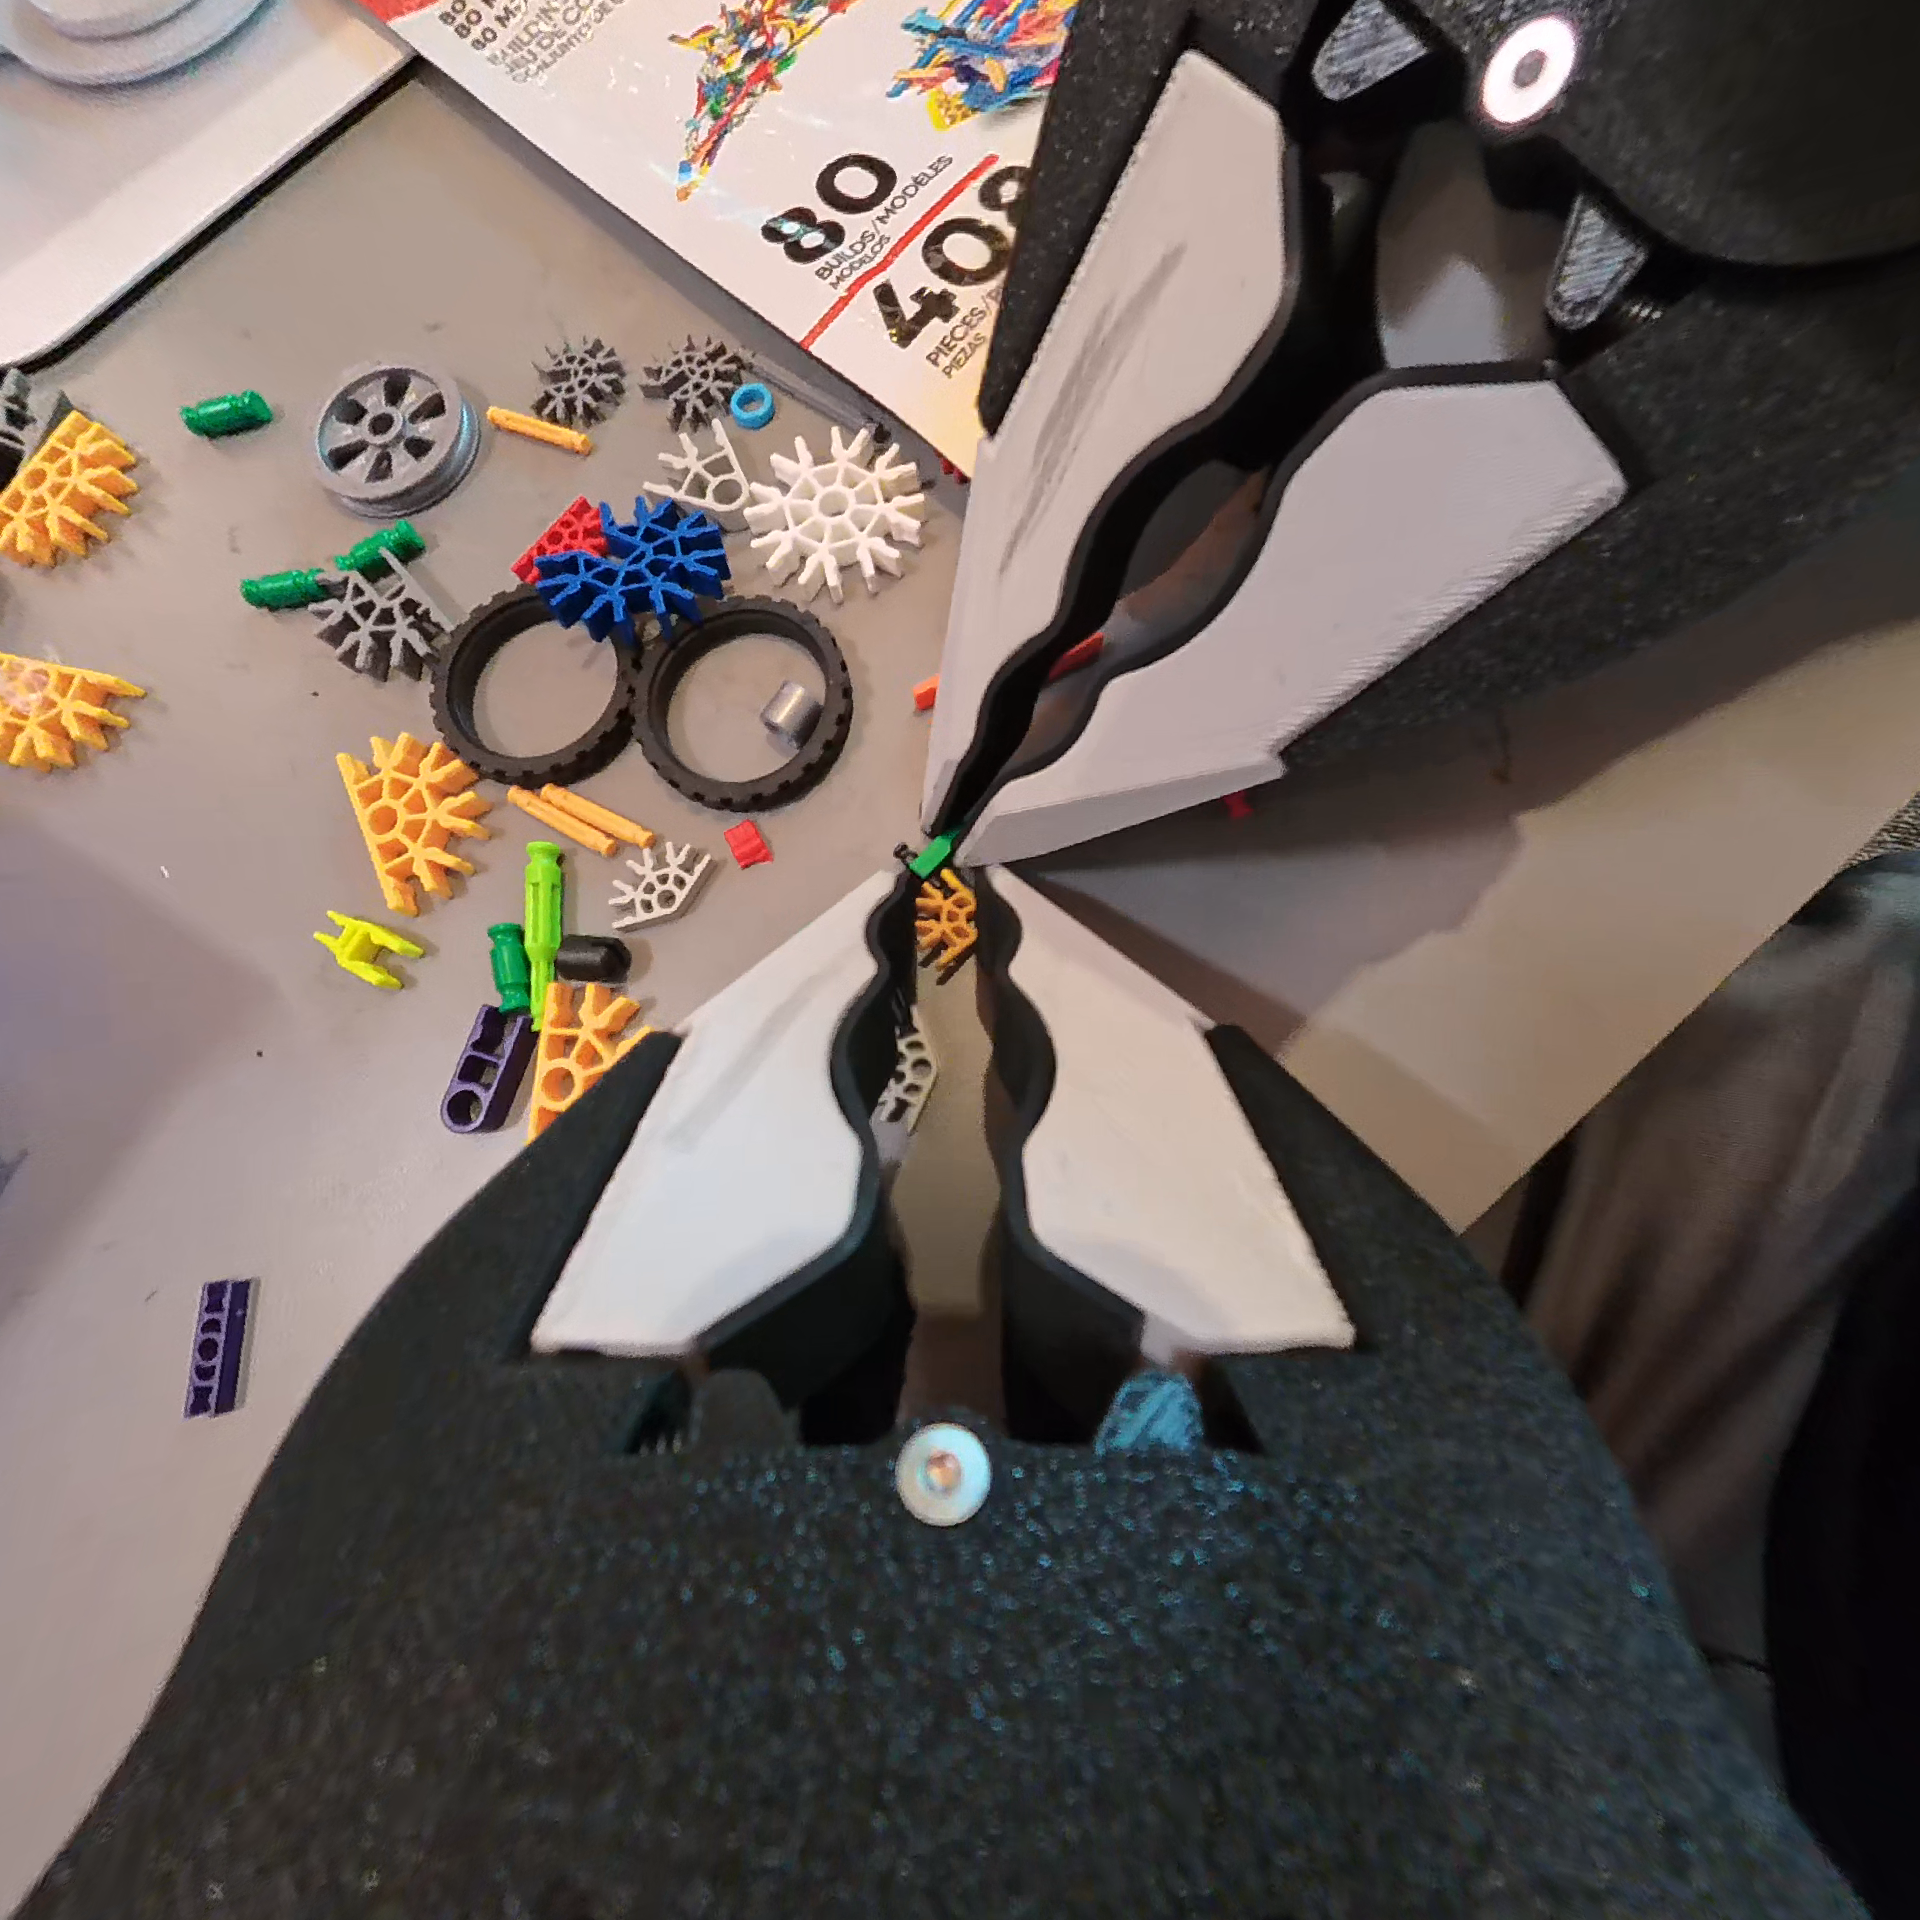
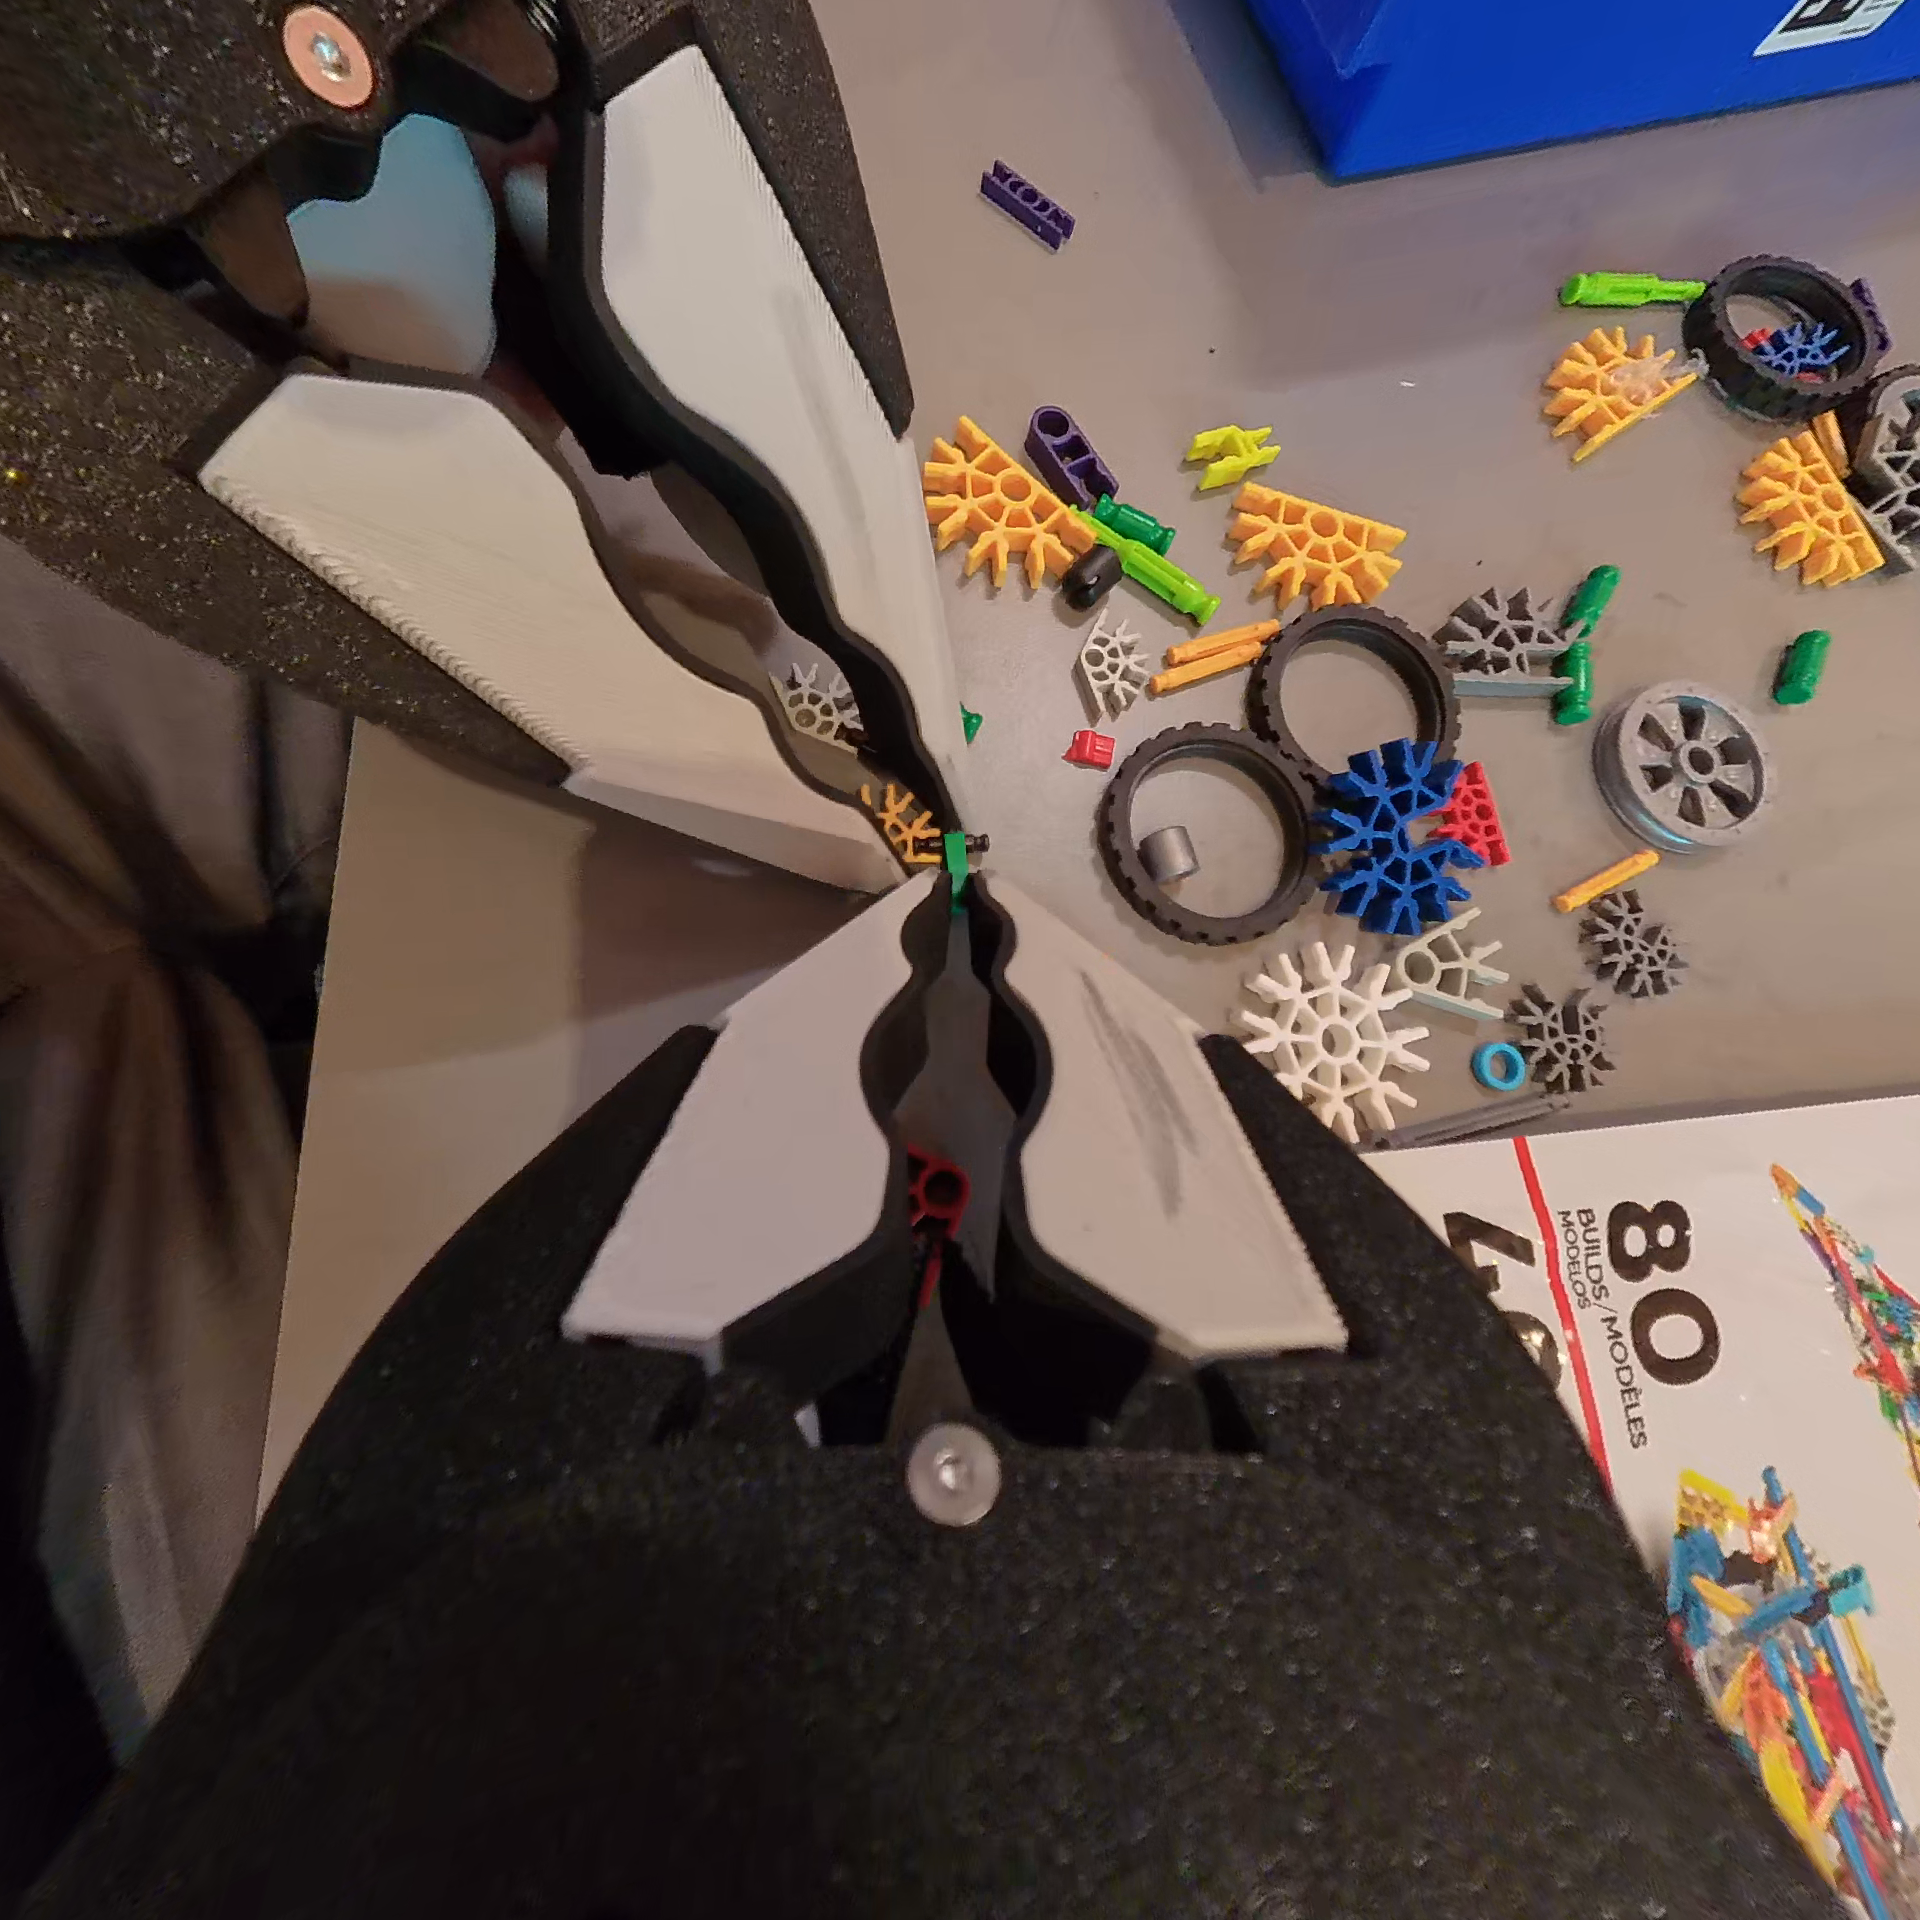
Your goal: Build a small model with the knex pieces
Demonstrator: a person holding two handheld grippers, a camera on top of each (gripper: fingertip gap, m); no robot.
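Yellow plastic sits pinched in the left gripper (image 1: 940, 904): its jaws are clenched on a small yellow connector (image 1: 948, 920), with a grey connector (image 1: 906, 1070) showing lower in the gap between the fingers. Tip to tip with it, the right gripper (image 2: 958, 899) is clenched on a short green rod (image 2: 956, 857), whose free end meets the yellow connector; both are held in the air above the tabletop's (image 1: 499, 260) near edge. A red piece (image 2: 932, 1195) shows deep between the right fingers.

Just beyond the tips, loose parts lie on the grey tabletop: a small red clip (image 1: 744, 842), a light grey connector (image 1: 660, 885), two orange rods (image 1: 582, 819) and a yellow fan connector (image 1: 410, 816). Farther out are two black tyres (image 1: 639, 707) side by side, one ringing a silver spacer (image 1: 790, 712), with a blue snowflake connector (image 1: 634, 566) resting on their rims and a white snowflake (image 1: 836, 514) beside it. Beyond those lies a grey wheel hub (image 1: 395, 436), and a printed booklet (image 1: 727, 135) at the far side.
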